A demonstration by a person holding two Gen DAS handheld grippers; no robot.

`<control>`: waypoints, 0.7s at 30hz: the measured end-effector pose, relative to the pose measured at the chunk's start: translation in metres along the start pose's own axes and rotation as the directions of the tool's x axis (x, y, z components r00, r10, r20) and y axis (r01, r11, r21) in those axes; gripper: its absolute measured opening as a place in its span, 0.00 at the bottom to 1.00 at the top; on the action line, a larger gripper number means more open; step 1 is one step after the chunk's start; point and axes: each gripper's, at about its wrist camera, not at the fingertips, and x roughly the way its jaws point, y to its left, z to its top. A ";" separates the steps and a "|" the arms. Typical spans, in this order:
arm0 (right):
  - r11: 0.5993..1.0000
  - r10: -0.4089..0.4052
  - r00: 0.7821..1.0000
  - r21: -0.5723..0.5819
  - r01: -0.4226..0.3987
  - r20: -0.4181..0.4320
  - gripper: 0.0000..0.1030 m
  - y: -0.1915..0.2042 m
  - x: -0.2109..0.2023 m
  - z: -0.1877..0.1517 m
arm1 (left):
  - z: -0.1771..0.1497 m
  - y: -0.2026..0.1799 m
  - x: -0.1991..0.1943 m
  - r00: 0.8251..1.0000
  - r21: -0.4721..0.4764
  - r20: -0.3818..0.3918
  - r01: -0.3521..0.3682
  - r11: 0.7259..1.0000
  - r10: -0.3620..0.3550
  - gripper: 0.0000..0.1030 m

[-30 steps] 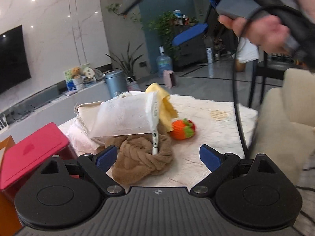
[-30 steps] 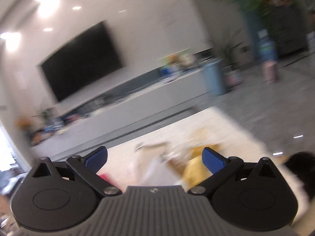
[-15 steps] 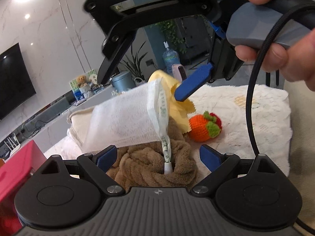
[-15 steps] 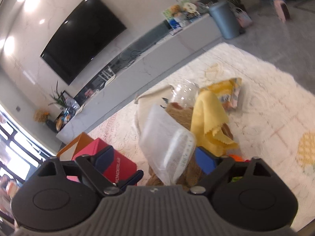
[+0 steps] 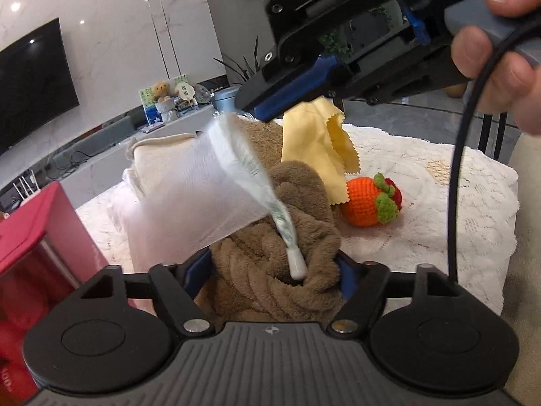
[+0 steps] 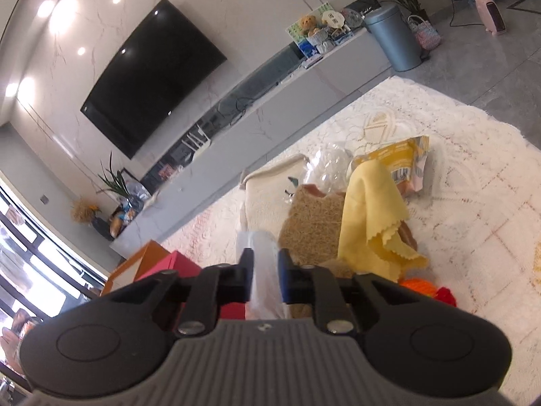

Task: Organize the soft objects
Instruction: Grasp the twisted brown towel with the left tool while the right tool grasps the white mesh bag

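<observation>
Two handheld grippers are seen working over a heap of soft things on a white lace cloth. The right gripper is clamped on the top edge of a white zip pouch, with its jaws closing hard onto the thin plastic. In the left wrist view, the left gripper is set around a brown plush towel; its jaws are closing in, and the pads appear to be just meeting the fabric, though a firm grip cannot be confirmed.

The step in hand is judged to be the parting of the pouch from the towel beneath it. The next move would call for the pouch to be lifted clear while the towel is held down, with care taken that the zip pull resting on the towel is not snagged.

A yellow cloth and an orange crocheted fruit are shown just beside the towel. Only the left view shows the hand on the right gripper's handle. Only the right view reveals a yellow snack packet and clear wrapping behind the pile, and a red box near the cloth's edge.
</observation>
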 end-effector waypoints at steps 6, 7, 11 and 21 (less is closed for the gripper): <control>0.998 0.015 1.000 -0.061 -0.015 -0.006 0.13 0.008 -0.009 0.001 | -0.001 0.000 -0.016 1.000 -0.006 -0.018 -0.001 1.000 0.001 0.64; 0.999 -0.005 1.000 -0.051 0.005 -0.007 0.29 0.007 -0.008 0.000 | 0.000 -0.002 -0.021 1.000 -0.001 -0.027 0.004 1.000 -0.004 0.64; 1.000 -0.022 0.999 0.018 0.023 -0.046 0.56 0.000 0.006 -0.004 | -0.009 -0.007 -0.035 1.000 0.025 -0.022 0.021 0.999 -0.021 0.60; 0.996 -0.036 0.994 -0.085 0.027 -0.100 0.49 0.014 0.032 -0.015 | -0.008 -0.011 -0.034 0.998 -0.040 -0.053 -0.030 0.999 0.028 0.79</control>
